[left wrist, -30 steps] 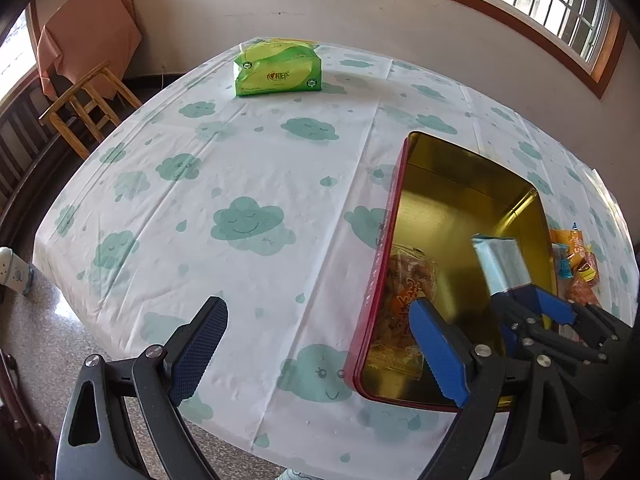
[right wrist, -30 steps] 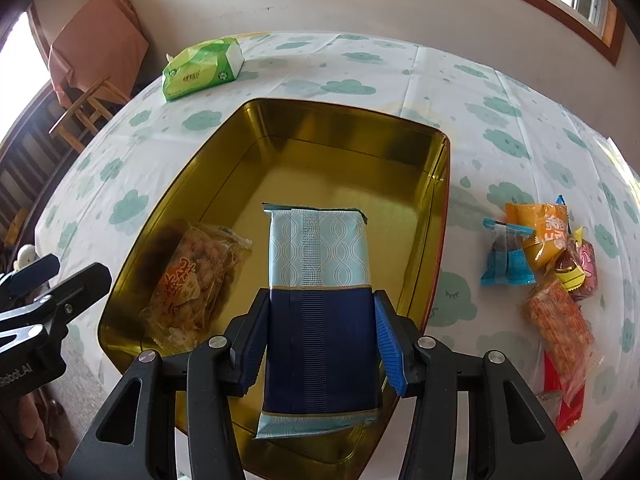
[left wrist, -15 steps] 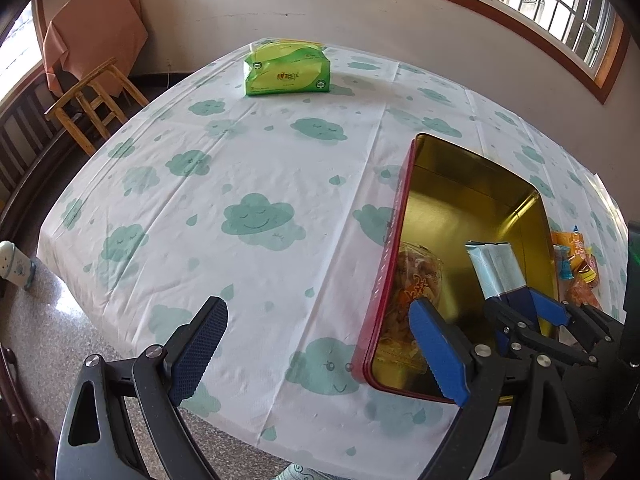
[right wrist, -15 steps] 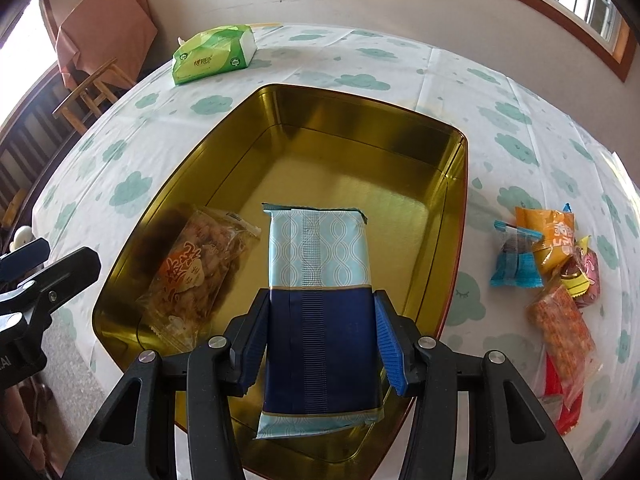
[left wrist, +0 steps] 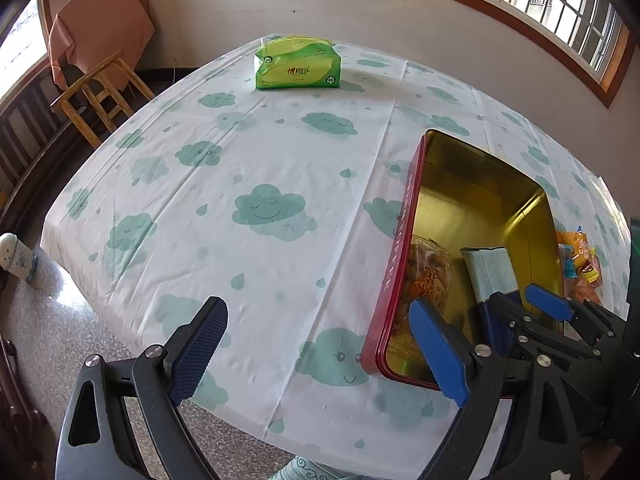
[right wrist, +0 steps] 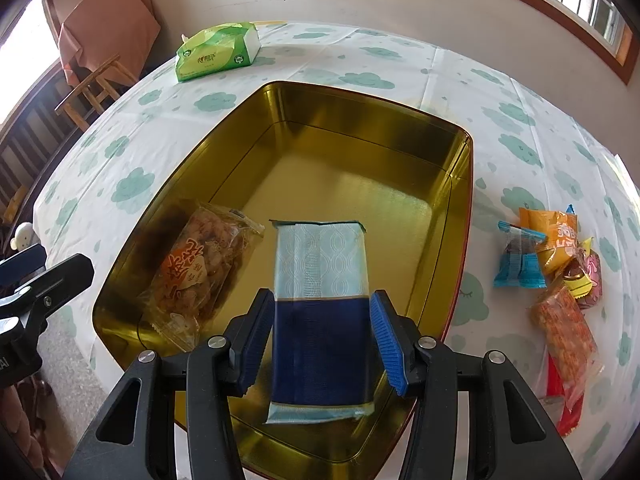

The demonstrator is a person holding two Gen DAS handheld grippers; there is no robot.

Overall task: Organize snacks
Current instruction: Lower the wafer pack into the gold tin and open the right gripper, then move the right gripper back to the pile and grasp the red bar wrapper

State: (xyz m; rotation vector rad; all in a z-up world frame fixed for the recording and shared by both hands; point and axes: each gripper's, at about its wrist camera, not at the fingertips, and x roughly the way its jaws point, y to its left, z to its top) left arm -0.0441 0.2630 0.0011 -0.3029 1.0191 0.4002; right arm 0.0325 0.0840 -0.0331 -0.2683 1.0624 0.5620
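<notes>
A red tin with a gold inside (right wrist: pixel 360 128) sits on the cloud-print tablecloth; it also shows in the left wrist view (left wrist: pixel 404 248). A clear packet of brown snacks (right wrist: pixel 200 268) lies in its near left corner. My right gripper (right wrist: pixel 320 336) holds a blue and pale-teal snack pack (right wrist: pixel 320 300) low over the tin's near end; a narrow gap shows at each pad. Loose snack packets (right wrist: pixel 552 264) lie on the cloth right of the tin. My left gripper (left wrist: pixel 316 344) is open and empty above the table's near edge, left of the tin.
A green tissue pack (left wrist: pixel 298 64) lies at the table's far side. A wooden chair (left wrist: pixel 100 96) with an orange cloth stands at the far left. The wall and windows are behind the table. The floor lies below the near edge.
The right gripper's pads have opened slightly off the blue pack. The tin looks nearer and larger in the right wrist view. The left gripper has pulled back and up a little.
</notes>
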